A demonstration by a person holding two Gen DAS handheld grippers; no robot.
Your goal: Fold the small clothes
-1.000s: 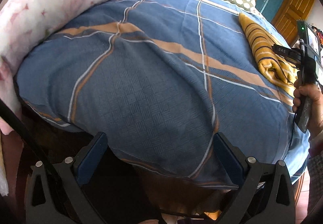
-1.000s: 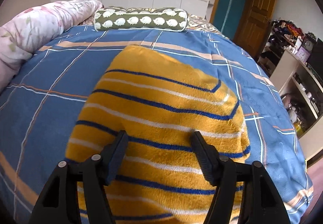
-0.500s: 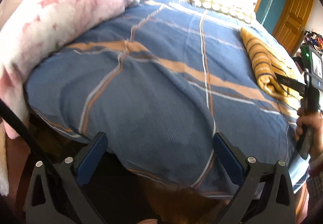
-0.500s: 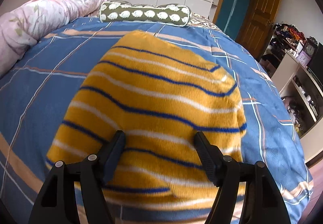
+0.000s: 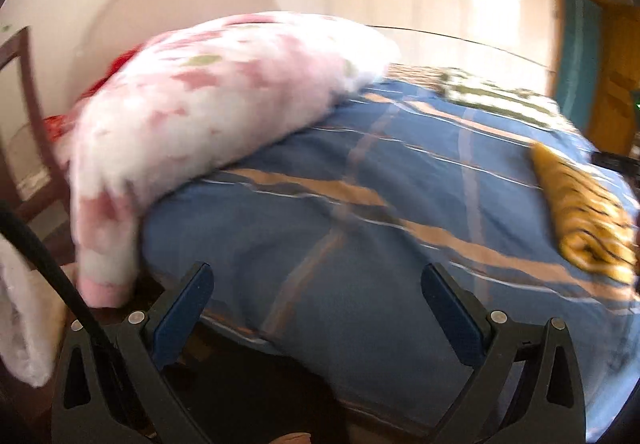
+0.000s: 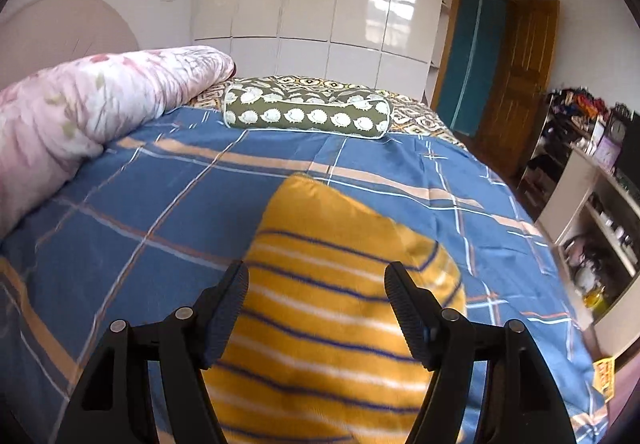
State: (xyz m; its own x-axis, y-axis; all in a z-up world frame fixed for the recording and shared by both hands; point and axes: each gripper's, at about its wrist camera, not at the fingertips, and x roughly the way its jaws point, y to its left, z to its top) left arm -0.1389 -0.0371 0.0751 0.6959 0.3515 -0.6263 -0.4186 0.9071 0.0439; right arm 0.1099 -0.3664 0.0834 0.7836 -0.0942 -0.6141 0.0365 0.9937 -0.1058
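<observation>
Blue plaid bedspread [image 6: 168,203], flanked by a pink floral quilt [image 6: 80,103] and hedgehog-print bolster [image 6: 308,113], is topped by a folded yellow striped garment [image 6: 340,308], over which the right gripper [image 6: 316,280] is held wide and empty, the left gripper [image 5: 316,288] likewise.

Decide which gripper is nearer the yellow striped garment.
Right. The right gripper hangs open directly over the yellow striped garment; the left gripper is off to its side, over bare blue bedspread.
</observation>
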